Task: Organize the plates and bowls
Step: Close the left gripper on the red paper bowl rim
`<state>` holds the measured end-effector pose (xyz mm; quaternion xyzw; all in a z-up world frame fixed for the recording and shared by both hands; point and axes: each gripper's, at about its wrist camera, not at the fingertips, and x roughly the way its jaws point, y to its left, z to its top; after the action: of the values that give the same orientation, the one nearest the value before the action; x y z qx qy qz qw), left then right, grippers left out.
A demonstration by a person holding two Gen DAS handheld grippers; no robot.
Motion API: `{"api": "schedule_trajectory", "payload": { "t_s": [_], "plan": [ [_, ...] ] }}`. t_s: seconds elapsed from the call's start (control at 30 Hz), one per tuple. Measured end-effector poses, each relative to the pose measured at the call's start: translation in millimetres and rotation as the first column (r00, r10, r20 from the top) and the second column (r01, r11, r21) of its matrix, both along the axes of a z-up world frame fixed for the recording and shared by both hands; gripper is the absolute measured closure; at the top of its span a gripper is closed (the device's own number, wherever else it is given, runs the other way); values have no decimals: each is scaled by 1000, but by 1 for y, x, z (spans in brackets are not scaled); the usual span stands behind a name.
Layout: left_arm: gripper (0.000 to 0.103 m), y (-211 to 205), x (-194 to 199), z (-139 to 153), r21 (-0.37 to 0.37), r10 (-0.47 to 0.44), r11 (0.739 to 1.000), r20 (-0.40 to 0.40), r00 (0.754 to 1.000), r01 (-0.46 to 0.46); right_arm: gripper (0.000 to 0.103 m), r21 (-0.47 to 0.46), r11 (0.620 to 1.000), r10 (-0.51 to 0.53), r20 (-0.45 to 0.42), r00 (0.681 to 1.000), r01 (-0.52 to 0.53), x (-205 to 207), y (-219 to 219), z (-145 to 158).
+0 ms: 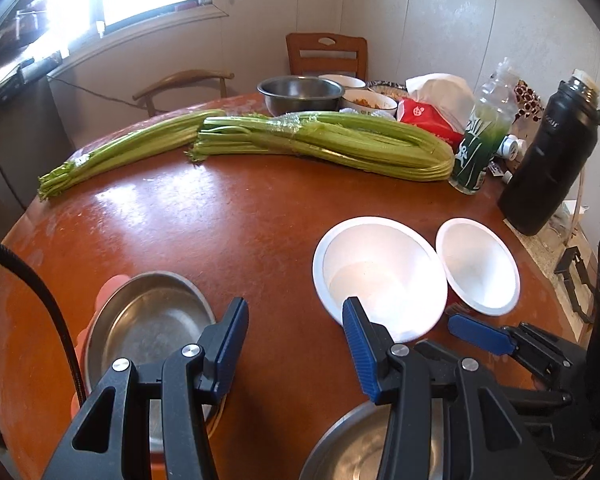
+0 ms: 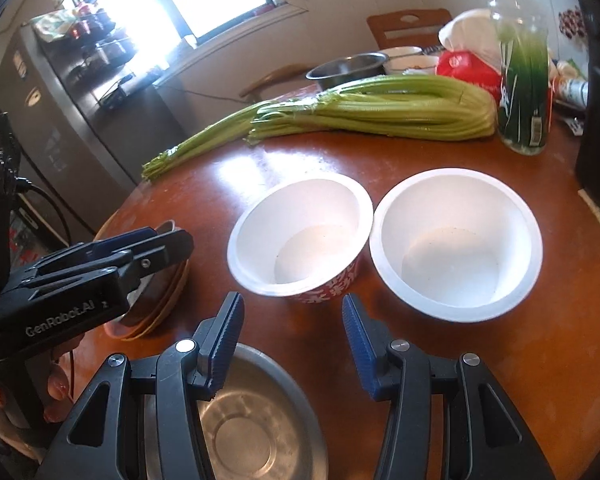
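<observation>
Two white paper bowls stand side by side on the round brown table: one with a red pattern (image 2: 300,236) (image 1: 380,272) and one to its right (image 2: 456,240) (image 1: 478,266). A steel plate (image 1: 152,320) rests on pink plates (image 1: 108,286) at the left; they also show in the right wrist view (image 2: 160,304). Another steel plate (image 2: 256,432) (image 1: 352,448) lies at the near edge. My left gripper (image 1: 296,320) is open and empty above the table between the steel plate and the patterned bowl. My right gripper (image 2: 292,316) is open and empty, just before the patterned bowl.
Two celery bundles (image 1: 324,140) lie across the table's middle. Behind them are a steel bowl (image 1: 300,92), food bowls, a red tissue pack (image 1: 428,116), a green bottle (image 1: 480,136) and a black flask (image 1: 548,160). Chairs stand at the far side.
</observation>
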<state>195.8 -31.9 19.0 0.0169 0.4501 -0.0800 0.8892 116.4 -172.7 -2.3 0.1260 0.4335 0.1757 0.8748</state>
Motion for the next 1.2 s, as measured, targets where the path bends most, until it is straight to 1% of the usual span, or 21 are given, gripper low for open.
{"api": "schedule_trajectory", "payload": {
  "t_s": [0.3, 0.43, 0.53, 0.6, 0.8, 0.87, 0.97, 1.2],
  "plan": [
    [54, -9, 35, -18, -14, -10, 1000, -71, 997, 9, 50, 22, 1000, -18, -20, 1000, 19, 21, -7, -10],
    [54, -14, 45, -26, -26, -14, 1000, -95, 995, 12, 50, -11, 1000, -15, -14, 1000, 15, 28, -5, -12],
    [54, -17, 50, -32, -50, -33, 998, -112, 993, 27, 50, -18, 1000, 9, -9, 1000, -9, 31, -3, -13],
    [54, -20, 52, -35, -54, -44, 998, -123, 991, 38, 50, -20, 1000, 22, -4, 1000, -22, 32, -1, -13],
    [54, -25, 56, -42, -72, -65, 996, -143, 988, 56, 50, -53, 997, 48, 21, 999, -47, 33, 5, -12],
    [56, -26, 57, -44, -76, -71, 995, -146, 987, 61, 50, -62, 997, 54, 24, 998, -52, 33, 6, -13],
    [60, -28, 55, -43, -80, -81, 994, -142, 987, 70, 52, -70, 996, 56, 27, 998, -54, 32, 7, -14],
    [60, -27, 50, -37, -88, -83, 993, -125, 989, 73, 52, -94, 994, 55, 52, 997, -50, 29, 10, -9]
  ]
}}
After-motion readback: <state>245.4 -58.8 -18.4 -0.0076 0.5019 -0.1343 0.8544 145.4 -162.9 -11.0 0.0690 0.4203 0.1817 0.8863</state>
